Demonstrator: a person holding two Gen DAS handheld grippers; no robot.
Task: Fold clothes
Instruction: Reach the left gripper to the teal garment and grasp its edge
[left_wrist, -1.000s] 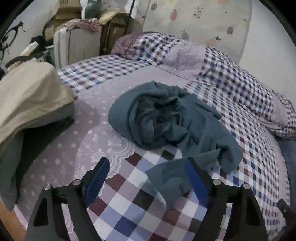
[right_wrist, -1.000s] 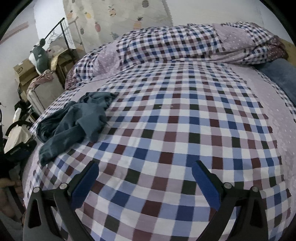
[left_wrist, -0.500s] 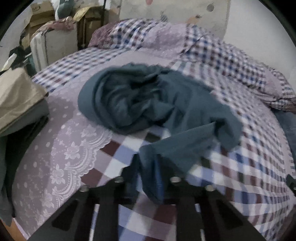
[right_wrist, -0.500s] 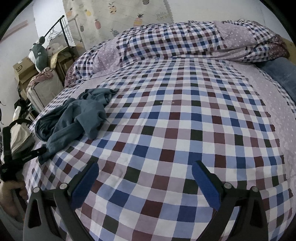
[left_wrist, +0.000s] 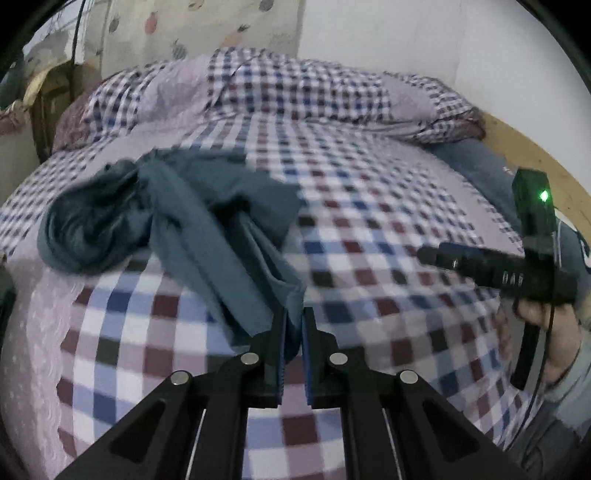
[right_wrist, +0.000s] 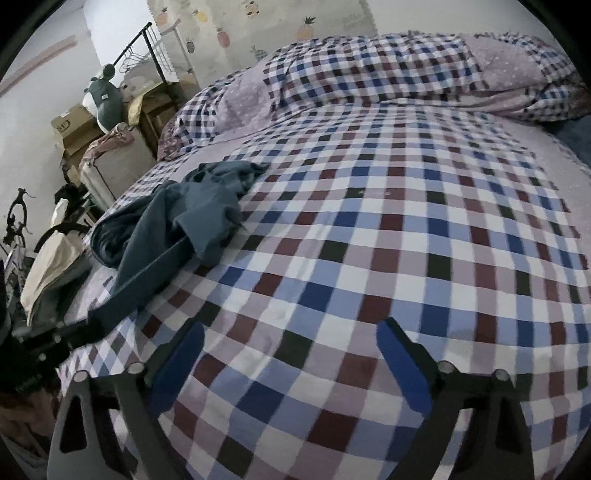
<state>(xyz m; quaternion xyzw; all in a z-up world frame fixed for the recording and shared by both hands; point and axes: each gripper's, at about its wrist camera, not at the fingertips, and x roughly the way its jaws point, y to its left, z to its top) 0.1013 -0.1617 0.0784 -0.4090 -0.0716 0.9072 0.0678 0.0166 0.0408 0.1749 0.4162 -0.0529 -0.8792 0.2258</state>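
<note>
A crumpled teal garment (left_wrist: 110, 221) lies on the left part of the checked bed (left_wrist: 369, 229). One strip of it is pulled out taut toward the near edge, and my left gripper (left_wrist: 293, 326) is shut on its end. In the right wrist view the same garment (right_wrist: 177, 218) sits at the left, its strip running down to the left gripper (right_wrist: 79, 334) at the bed's edge. My right gripper (right_wrist: 290, 365) hovers open over bare bedspread with nothing between its blue pads (right_wrist: 402, 365). A hand (left_wrist: 550, 332) holds it at the right of the left wrist view.
A rumpled checked duvet (right_wrist: 388, 70) lies along the head of the bed. Beige folded clothes (right_wrist: 48, 266) rest at the bed's left edge. Boxes, a suitcase and a clothes rack (right_wrist: 147, 55) stand beyond. A dark blue item (left_wrist: 476, 166) lies at the right edge.
My left gripper closed on the garment's near corner and drew it out toward the bed's near edge, stretching a strip. The right gripper stayed open and shifted only slightly.
</note>
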